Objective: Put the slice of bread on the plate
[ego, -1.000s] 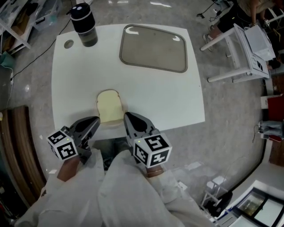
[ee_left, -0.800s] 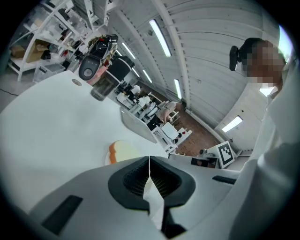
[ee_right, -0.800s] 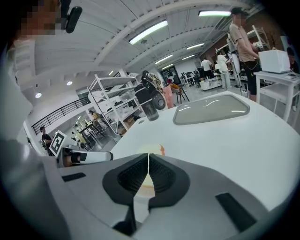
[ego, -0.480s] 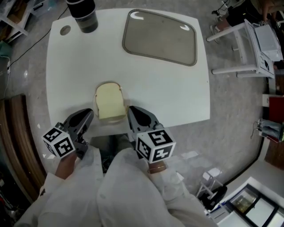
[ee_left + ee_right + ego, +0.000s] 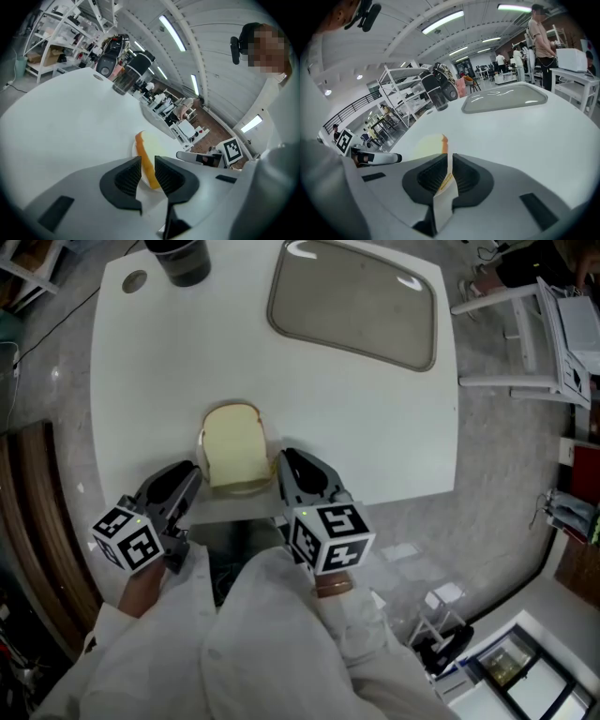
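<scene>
Your left tongs (image 5: 147, 165) are opening: the pads stand a little apart, with the orange crust edge of the slice of bread (image 5: 232, 448) in the gap and nothing clamped. Your right tongs (image 5: 450, 161) are closed on the thin white piece (image 5: 443, 206) that lies under the slice. The bread sits flat on the worktop (image 5: 356, 418), between the two tongs and just ahead of their tips. The grey tray (image 5: 356, 301) lies well beyond the right tongs, and a dark cup (image 5: 178, 257) stands far beyond the left tongs.
</scene>
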The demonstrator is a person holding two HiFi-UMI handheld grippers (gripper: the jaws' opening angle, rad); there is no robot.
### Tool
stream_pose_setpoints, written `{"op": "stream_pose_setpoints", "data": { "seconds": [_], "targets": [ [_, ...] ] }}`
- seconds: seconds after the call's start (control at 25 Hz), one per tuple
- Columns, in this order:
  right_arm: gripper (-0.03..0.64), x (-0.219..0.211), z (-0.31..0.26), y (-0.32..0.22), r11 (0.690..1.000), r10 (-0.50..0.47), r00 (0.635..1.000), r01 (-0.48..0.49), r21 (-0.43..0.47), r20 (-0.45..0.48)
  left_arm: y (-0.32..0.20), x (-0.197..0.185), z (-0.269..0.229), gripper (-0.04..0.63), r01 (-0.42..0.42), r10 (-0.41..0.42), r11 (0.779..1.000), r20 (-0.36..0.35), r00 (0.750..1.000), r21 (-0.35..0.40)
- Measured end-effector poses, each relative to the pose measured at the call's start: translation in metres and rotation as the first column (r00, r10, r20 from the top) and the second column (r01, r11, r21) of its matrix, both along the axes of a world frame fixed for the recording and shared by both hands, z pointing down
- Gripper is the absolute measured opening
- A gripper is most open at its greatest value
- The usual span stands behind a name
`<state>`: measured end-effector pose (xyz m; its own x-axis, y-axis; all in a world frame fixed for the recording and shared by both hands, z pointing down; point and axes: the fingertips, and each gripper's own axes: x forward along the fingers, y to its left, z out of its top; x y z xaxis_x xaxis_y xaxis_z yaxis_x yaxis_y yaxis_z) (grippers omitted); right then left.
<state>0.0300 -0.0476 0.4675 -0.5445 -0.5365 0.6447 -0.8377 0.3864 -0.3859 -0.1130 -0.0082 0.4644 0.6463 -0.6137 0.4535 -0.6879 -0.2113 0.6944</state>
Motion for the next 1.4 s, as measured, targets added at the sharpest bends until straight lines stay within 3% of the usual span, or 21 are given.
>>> {"op": "stream_pose_setpoints", "data": {
  "seconds": [0.2, 0.28, 0.44, 0.92, 1.4],
  "targets": [
    [0.028, 0.001, 0.008, -0.004, 1.0, 0.0, 1.0, 0.0, -0.016, -0.01, -0.001, -0.001, 0.005, 0.092, -0.002, 0.003, 0.999, 0.007, 1.0, -0.033],
    [0.084, 0.0, 0.011, -0.004, 0.999, -0.014, 1.0, 0.014, -0.031, -0.007, -0.002, -0.001, 0.006, 0.098, -0.005, 0.005, 0.999, 0.006, 1.0, -0.045],
    [0.087, 0.0, 0.021, -0.003, 0.997, -0.033, 0.999, 0.031, -0.067, -0.022, -0.002, 0.003, 0.01, 0.112, -0.036, 0.037, 0.997, 0.018, 0.999, -0.072],
    [0.086, -0.002, 0.031, -0.003, 0.991, -0.076, 0.997, 0.073, -0.113, -0.019, -0.004, 0.007, 0.027, 0.121, -0.025, 0.031, 0.973, 0.026, 0.999, -0.229],
    [0.086, -0.002, 0.035, -0.004, 0.985, -0.095, 0.995, 0.091, -0.144, -0.018, -0.001, 0.006, 0.029, 0.12, -0.014, 0.0, 0.956, -0.048, 0.999, -0.293]
  ]
}}
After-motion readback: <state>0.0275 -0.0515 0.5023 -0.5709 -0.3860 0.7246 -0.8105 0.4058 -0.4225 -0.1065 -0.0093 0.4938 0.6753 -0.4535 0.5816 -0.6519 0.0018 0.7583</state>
